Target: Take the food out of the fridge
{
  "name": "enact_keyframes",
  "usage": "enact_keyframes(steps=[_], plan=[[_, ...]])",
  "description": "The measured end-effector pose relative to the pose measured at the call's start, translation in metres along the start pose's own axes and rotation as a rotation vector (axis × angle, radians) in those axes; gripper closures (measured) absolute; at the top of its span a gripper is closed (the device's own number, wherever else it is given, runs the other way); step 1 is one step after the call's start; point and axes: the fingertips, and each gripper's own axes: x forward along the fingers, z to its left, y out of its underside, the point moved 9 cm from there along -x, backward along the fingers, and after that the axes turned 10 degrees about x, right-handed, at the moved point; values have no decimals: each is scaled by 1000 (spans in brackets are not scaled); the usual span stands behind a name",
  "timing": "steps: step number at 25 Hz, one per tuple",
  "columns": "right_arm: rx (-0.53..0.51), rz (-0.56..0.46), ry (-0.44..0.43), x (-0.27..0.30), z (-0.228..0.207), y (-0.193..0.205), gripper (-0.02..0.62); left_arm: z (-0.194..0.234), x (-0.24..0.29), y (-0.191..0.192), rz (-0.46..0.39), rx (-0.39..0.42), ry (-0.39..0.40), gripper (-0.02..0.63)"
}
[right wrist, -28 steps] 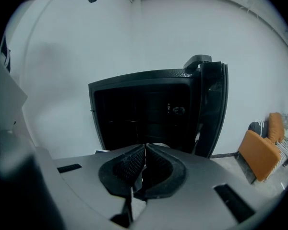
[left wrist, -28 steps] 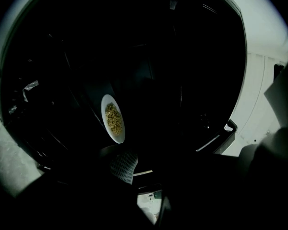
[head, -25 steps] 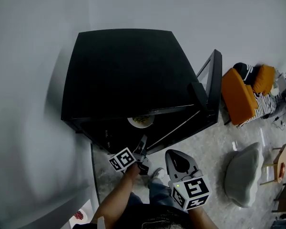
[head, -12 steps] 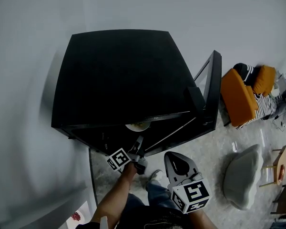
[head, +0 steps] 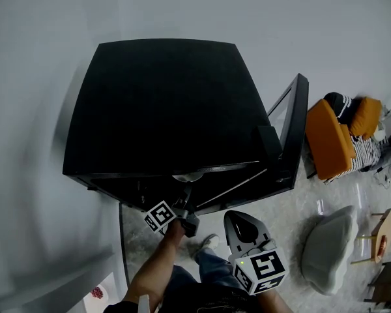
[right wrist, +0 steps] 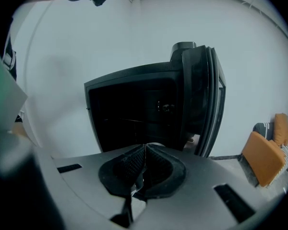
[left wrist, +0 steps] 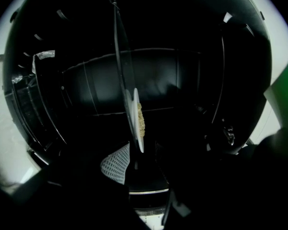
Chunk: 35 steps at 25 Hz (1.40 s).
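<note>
**A:** Where's the food at? I see the plate point(left wrist: 133, 116) with crumbly food point(left wrist: 140, 120) on the glass shelf point(left wrist: 119, 51) inside the black fridge point(head: 163, 103). It's dead centre of the left gripper view, and just peeking out under the fridge's top edge in the head view.

**B:** Yep. The left gripper point(left wrist: 139, 169) is right at its rim, jaws opening and clamping nothing yet. The right gripper point(right wrist: 144, 159) hangs at the lower middle, jaws clenched on nothing.

**A:** My worry is the thin rim. With a shallow bite the plate could tip and dump the food. A bump could also shove it deeper. And the door point(head: 293, 129) on the right might swing in.
</note>
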Motion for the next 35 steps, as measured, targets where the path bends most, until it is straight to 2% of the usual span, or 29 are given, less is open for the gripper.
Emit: enact_keyframes(steps=[10, 14, 17, 21, 23, 28, 35], plan=[[-1, 28, -9, 1, -4, 8, 574, 10, 11, -4, -22, -5, -30, 454], [1, 32, -13, 3, -5, 9, 574, 10, 13, -7, -23, 4, -43, 520], [2, 34, -15, 3, -5, 10, 574, 9, 16, -8, -18, -1, -50, 535], [2, 34, -12, 4, -5, 11, 574, 9, 18, -8, -25, -32, -51, 537], [3, 34, -13, 4, -6, 12, 574, 8, 18, -8, -29, -56, -43, 568], [4, 36, -22, 5, -3, 14, 574, 6, 19, -9, -18, -111, -49, 581], [22, 20, -28, 3, 1, 14, 574, -1, 10, -5, -4, -133, -40, 581]])
